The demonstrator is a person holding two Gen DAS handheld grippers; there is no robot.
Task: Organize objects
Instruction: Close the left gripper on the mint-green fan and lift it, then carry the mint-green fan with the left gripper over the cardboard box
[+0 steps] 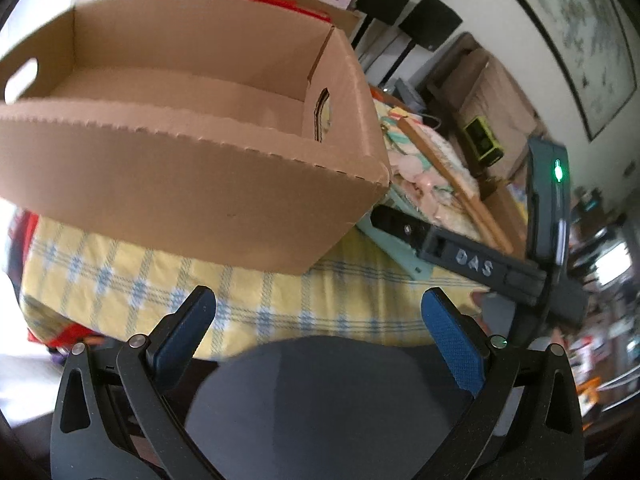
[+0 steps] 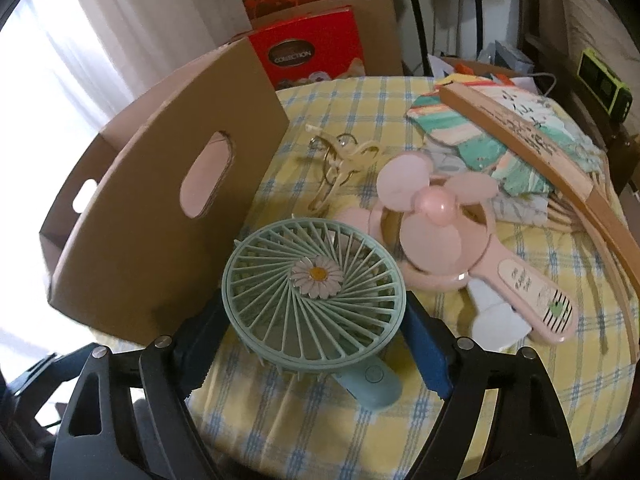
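Two grippers at the yellow checked table (image 2: 352, 116). My right gripper (image 2: 308, 344) straddles the round head of the green daisy fan (image 2: 314, 288), pads flanking the grille; whether they already press on it I cannot tell. The fan lies near the table's near edge, just right of the cardboard box (image 2: 168, 184), touching the pink handheld fan (image 2: 440, 228) behind it. My left gripper (image 1: 320, 320) hangs spread and empty, near the box (image 1: 192, 120). Risks, as I judge them: the thin grille may flex or slip from the pads (the handle hangs unsupported), a lift could drag the pink fan, and the box's raised wall could catch the load.
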